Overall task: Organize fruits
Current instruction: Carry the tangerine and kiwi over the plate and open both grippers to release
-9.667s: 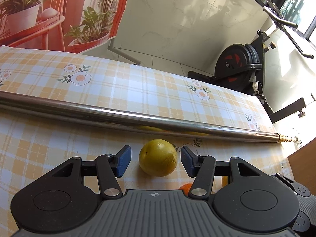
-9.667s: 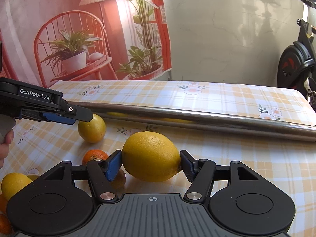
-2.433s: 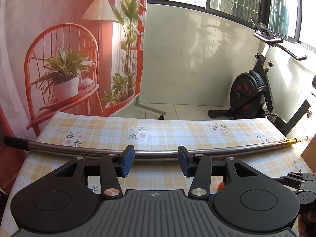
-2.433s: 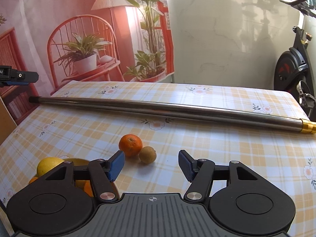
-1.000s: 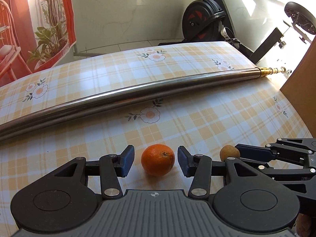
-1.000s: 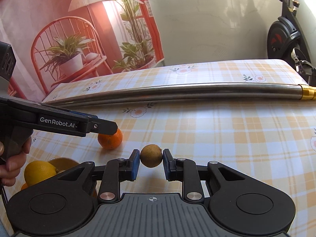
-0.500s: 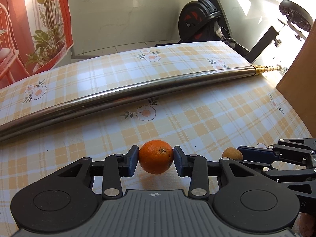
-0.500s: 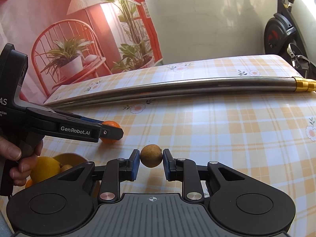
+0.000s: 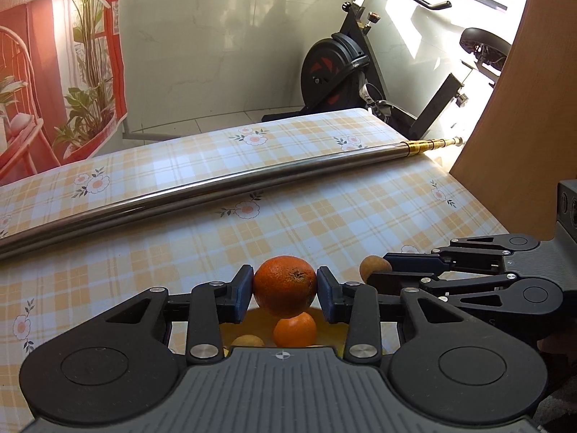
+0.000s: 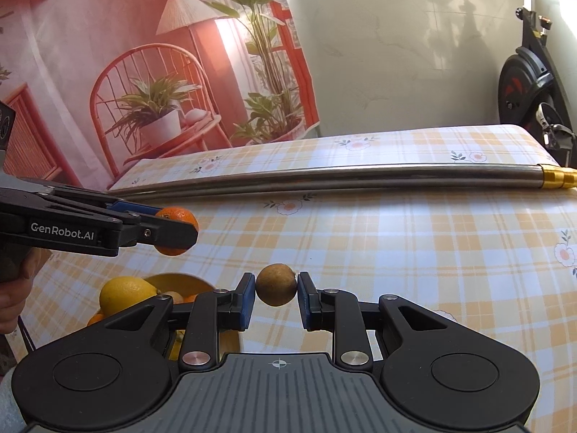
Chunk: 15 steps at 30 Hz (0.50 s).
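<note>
Gripping an orange (image 9: 284,285) between its two blue pads (image 9: 242,294), the left gripper (image 9: 284,294) holds the fruit clear of the table (image 9: 360,216), and both pads press on the sides of it. Directly below this gripper, a yellow bowl (image 9: 330,328) is partly seen between the fingers, and in it lie a smaller orange fruit (image 9: 294,329) and a small brownish fruit (image 9: 247,341). To the right of the left gripper, the right gripper (image 9: 378,272) comes in from the side, with a small brown fruit (image 9: 369,266) at its tip. In the right wrist view, the right gripper (image 10: 276,294) is clenched on this small brown fruit (image 10: 276,284), which sits between its blue pads (image 10: 247,299) and is lifted above the checked tablecloth. To the left of the right gripper and a little higher in that view, the left gripper (image 10: 176,230) shows with the orange (image 10: 177,229) in its tip, and a hand (image 10: 10,296) holds its grip at the left edge. Below and to the left of the right gripper stands the yellow bowl (image 10: 180,281), with a lemon (image 10: 126,294) resting in it near the rim and other fruits partly hidden behind the gripper body. Beyond both grippers, a long metal pole (image 10: 342,176) with a gold end lies across the table. An exercise bike (image 9: 342,68) stands behind the table.
</note>
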Motion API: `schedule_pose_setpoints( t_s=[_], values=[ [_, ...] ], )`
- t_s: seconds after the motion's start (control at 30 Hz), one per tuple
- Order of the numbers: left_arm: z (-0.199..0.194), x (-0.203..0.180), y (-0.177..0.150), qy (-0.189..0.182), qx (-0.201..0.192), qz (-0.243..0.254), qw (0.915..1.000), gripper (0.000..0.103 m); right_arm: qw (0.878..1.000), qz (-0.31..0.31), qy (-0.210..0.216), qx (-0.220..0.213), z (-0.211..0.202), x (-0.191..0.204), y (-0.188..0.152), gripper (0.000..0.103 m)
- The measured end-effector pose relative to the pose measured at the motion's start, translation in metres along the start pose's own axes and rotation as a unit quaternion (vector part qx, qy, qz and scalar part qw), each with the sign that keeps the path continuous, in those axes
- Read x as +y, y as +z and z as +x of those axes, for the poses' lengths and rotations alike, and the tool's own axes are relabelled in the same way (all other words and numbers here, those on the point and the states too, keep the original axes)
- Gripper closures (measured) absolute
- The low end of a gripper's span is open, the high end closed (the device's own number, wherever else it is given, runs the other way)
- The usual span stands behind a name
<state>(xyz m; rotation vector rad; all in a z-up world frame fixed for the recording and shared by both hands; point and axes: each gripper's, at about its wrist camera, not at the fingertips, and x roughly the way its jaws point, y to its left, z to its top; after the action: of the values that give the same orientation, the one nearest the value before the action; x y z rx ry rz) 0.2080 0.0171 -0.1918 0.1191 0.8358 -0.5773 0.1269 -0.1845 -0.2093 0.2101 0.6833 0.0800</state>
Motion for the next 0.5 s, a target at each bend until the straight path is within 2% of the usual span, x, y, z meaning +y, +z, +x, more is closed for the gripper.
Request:
schedule_pose_setpoints(
  t_s=[0.2, 0.5],
  values=[
    [-0.024, -0.004, -0.024, -0.006, 0.002, -0.010, 0.9999, 0.063, 1.000, -0.017, 0.008, -0.003, -0.018, 0.015, -0.005, 0.080],
    [-0.032, -0.011, -0.054, -0.010, 0.022, -0.005, 0.9997, 0.063, 0.999, -0.035, 0.018, 0.004, -0.036, 0.032, -0.019, 0.080]
  ],
)
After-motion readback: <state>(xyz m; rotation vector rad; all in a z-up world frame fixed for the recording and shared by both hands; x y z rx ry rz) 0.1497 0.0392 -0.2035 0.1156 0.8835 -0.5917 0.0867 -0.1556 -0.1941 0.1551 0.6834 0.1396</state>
